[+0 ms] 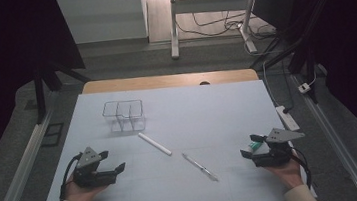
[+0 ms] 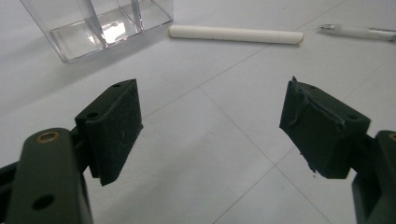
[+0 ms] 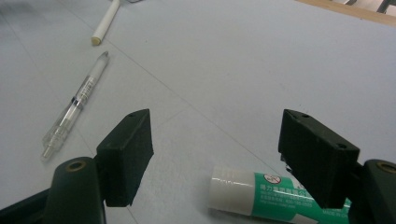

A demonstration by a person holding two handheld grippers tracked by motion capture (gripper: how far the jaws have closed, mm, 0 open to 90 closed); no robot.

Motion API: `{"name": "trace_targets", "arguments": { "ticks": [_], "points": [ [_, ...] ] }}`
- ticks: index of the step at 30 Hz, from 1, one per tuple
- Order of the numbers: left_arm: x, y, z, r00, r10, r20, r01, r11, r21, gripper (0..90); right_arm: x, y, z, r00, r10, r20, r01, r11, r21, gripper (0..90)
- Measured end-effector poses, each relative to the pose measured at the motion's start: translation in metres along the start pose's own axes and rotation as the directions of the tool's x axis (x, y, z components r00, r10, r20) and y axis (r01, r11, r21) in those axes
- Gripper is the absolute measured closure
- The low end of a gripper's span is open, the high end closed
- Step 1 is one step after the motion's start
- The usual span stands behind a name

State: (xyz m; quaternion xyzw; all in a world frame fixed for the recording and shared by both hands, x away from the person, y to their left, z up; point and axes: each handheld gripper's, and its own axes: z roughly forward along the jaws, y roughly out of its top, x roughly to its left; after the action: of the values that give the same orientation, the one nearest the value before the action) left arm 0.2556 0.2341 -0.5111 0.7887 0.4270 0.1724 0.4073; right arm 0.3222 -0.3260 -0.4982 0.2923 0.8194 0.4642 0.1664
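Observation:
On the white table sheet [image 1: 218,111] stands a clear plastic organiser [image 1: 124,115] [image 2: 100,23] at the back left. A white stick [image 1: 154,143] [image 2: 236,34] [image 3: 106,21] lies in front of it, and a clear pen [image 1: 200,166] [image 2: 359,31] [image 3: 74,107] lies nearer the middle. My left gripper [image 1: 113,160] [image 2: 212,116] rests open at the front left with bare table between its jaws. At the front right, my right gripper [image 1: 249,145] [image 3: 215,140] is open over a green and white glue stick [image 1: 255,146] [image 3: 252,191]. Its pads do not touch the glue stick.
A wooden table edge [image 1: 169,80] runs along the back of the sheet. A white power strip [image 1: 287,116] lies off the right side. Desk legs and cables [image 1: 218,23] stand on the floor beyond. Metal rails [image 1: 18,172] flank the table.

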Motion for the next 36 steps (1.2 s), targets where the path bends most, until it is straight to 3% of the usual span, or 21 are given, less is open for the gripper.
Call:
{"name": "trace_targets", "arguments": {
  "ticks": [26, 36],
  "points": [
    [0.002, 0.002, 0.001, 0.9998, 0.006, 0.017, -0.006, 1.0, 0.006, 21.6, 0.0, 0.0, 0.0, 0.9998, -0.002, 0.02, 0.002, 1.0, -0.002, 26.8],
    [0.009, 0.02, 0.0, 0.9995, 0.001, 0.032, -0.001, 1.0, -0.002, 22.3, -0.001, 0.0, 0.0, 0.9998, 0.0, 0.022, 0.0, 1.0, -0.003, 27.4]
  ]
}}
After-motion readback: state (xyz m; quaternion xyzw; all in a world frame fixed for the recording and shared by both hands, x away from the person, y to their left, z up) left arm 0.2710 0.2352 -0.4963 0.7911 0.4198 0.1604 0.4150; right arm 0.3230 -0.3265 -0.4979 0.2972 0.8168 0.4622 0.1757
